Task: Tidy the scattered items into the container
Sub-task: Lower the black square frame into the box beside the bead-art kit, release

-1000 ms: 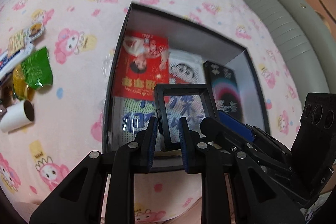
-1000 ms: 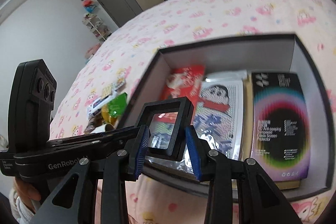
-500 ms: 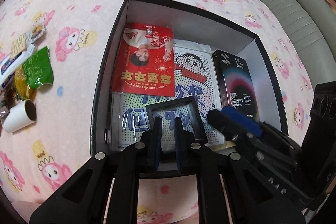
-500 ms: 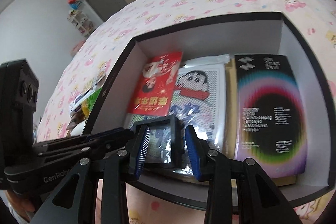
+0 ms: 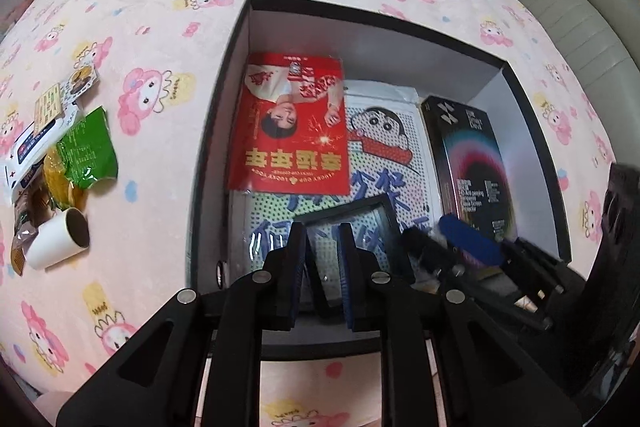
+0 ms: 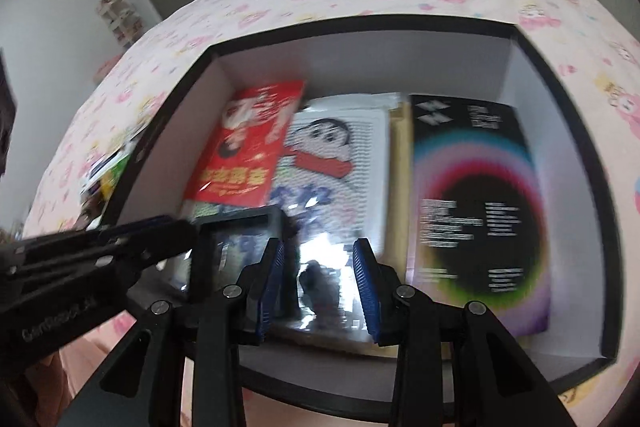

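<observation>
Looking along the left gripper (image 5: 322,269) in the left wrist view, its jaws stand narrowly apart around the near edge of a small square black frame with a clear glossy window (image 5: 352,227); the pads sit close to both faces of the frame, but whether they press on it cannot be told. The frame lies low inside the black-rimmed rectangular box with white inner walls (image 5: 216,115), over a white dotted cartoon sheet with a boy's face and blue characters (image 5: 380,147). A red glossy leaflet with a portrait (image 5: 292,131) lies at the left of the box and a black carton with a rainbow ring (image 5: 472,163) at the right. The box rests on a pink bed cover printed with cartoon figures (image 5: 160,27). Far left on the cover lie a green foil packet (image 5: 86,151), a white paper roll (image 5: 58,239) and other small packets. The right gripper (image 5: 472,243) reaches in from the right, just beside the frame. In the right wrist view, which is blurred, the right gripper (image 6: 320,285) has its jaws wide apart with nothing between them, hanging over the cartoon sheet (image 6: 336,155). The frame (image 6: 236,247) sits just left of its left finger, and the left gripper (image 6: 120,239) comes in from the left to meet it. The black carton (image 6: 476,211) lies at the right and the red leaflet (image 6: 244,147) at the far left of the box (image 6: 560,87).
</observation>
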Motion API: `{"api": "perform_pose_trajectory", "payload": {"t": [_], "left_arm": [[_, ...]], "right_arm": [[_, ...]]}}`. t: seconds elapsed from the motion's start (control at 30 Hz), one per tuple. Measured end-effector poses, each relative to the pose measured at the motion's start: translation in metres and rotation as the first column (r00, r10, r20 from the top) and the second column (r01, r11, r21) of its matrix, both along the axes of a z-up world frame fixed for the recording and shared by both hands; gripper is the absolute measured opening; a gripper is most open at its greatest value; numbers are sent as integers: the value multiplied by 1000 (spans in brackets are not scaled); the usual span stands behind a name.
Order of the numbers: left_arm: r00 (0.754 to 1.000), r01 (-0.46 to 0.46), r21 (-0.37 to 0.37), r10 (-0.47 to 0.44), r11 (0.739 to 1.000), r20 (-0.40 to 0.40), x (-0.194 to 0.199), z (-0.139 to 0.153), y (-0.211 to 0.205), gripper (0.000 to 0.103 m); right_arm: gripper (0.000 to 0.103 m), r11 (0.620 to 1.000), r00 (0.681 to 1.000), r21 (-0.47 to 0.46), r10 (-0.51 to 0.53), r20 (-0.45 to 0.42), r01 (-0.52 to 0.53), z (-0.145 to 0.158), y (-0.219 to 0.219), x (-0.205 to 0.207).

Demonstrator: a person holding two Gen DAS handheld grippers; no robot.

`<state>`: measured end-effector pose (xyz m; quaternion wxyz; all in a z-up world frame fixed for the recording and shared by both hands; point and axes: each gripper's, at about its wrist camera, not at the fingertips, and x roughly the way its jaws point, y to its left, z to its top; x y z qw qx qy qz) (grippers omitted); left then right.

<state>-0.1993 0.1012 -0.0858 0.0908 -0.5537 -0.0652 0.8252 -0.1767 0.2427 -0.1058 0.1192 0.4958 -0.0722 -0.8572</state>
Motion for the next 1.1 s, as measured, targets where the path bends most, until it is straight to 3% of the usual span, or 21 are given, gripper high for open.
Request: {"api": "perform_pose_trajectory", "payload": {"t": [0.2, 0.27, 0.3, 0.37, 0.43, 0.5, 0.67, 0.77, 0.87, 1.0, 1.1], "left_arm": [[1000, -19, 18, 20, 1000, -15, 1, 7, -11, 18], [1000, -22, 20, 22, 1000, -17, 2, 8, -13, 18], [1000, -19, 16, 19, 1000, -18, 1, 8, -13, 18], [1000, -10, 6, 10, 1000, -17, 0, 8, -11, 18], [1000, 0, -3, 0, 1000, -14, -2, 8, -8, 18], [1000, 10, -5, -11, 1000, -15, -4, 9, -6, 18], [1000, 17, 3, -17, 1000, -11, -8, 7, -6, 19], [1000, 24, 6, -24, 1000, 0, -10, 4, -6, 19], [999, 33, 9, -33, 999, 12, -10, 1, -6, 19], [999, 30, 0, -30, 1000, 20, -10, -2, -7, 20], [999, 22, -1, -22, 1000, 23, -10, -4, -9, 20]], "right_arm": [[33, 995, 998, -76, 64, 6, -64, 0, -6, -1], [33, 993, 999, -108, 39, -7, -39, 3, 1, -1], [33, 996, 1000, -86, 15, -13, -16, 5, 4, -2], [34, 998, 999, 57, -38, -26, 40, 6, 5, -7], [34, 976, 995, 197, -89, -46, 97, 7, 5, -11], [34, 965, 996, 245, -87, -21, 90, 3, 4, -17], [36, 972, 997, 237, -15, 78, -4, -15, -12, -20], [44, 980, 996, 198, -9, 89, -9, -14, -9, -21], [45, 982, 996, 185, 10, 87, -26, -14, -9, -19], [44, 995, 991, 58, 69, 119, -76, -10, -4, -15], [45, 996, 989, 30, 77, 124, -81, -10, -2, -14]]}}
